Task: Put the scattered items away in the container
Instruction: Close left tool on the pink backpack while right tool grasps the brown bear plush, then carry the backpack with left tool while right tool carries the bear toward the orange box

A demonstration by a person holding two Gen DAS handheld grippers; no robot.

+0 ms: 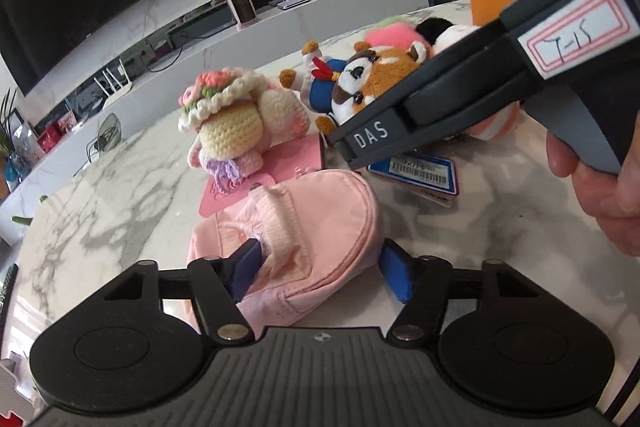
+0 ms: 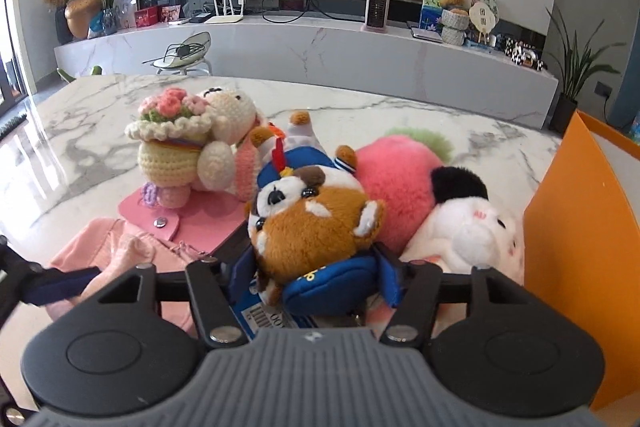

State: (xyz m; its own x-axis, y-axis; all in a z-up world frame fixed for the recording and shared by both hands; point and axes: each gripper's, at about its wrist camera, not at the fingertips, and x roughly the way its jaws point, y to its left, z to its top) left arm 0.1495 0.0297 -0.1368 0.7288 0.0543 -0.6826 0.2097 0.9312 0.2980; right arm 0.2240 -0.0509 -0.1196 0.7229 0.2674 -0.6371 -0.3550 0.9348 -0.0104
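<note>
1. The right gripper (image 2: 316, 277) is sitting with its blue fingers (image 2: 390, 277) on either side of the red panda plush (image 2: 316, 227), at its blue bag. They look to be pressing on it, though I cannot tell whether the grip is firm. Squeezing the stuffed body rather than the loose bag would be the safer hold.

2. The left gripper (image 1: 320, 269) is holding its fingers (image 1: 248, 267) apart around the pink pouch (image 1: 304, 247), one on the strap side and one at the pouch's 3 o'clock edge; they are not clamping yet. Closing on the strap ridge should be giving the better bite.

3. The barcode tag (image 1: 416, 171) is lying under the plush, so lifting straight up is advisable before swinging.

4. The crochet doll (image 2: 188, 151) is standing at 10 o'clock of the plush, on the pink wallet (image 2: 192, 219); the pink fluffy ball (image 2: 400, 183) and white plush (image 2: 476, 231) are pressing in at 2 to 3 o'clock. A slow lift should be avoiding dragging them.

5. The orange container (image 2: 576, 227) is standing at 3 o'clock on the marble surface (image 2: 80, 131), just beside the white plush; its wall is calling for a high carry.
</note>
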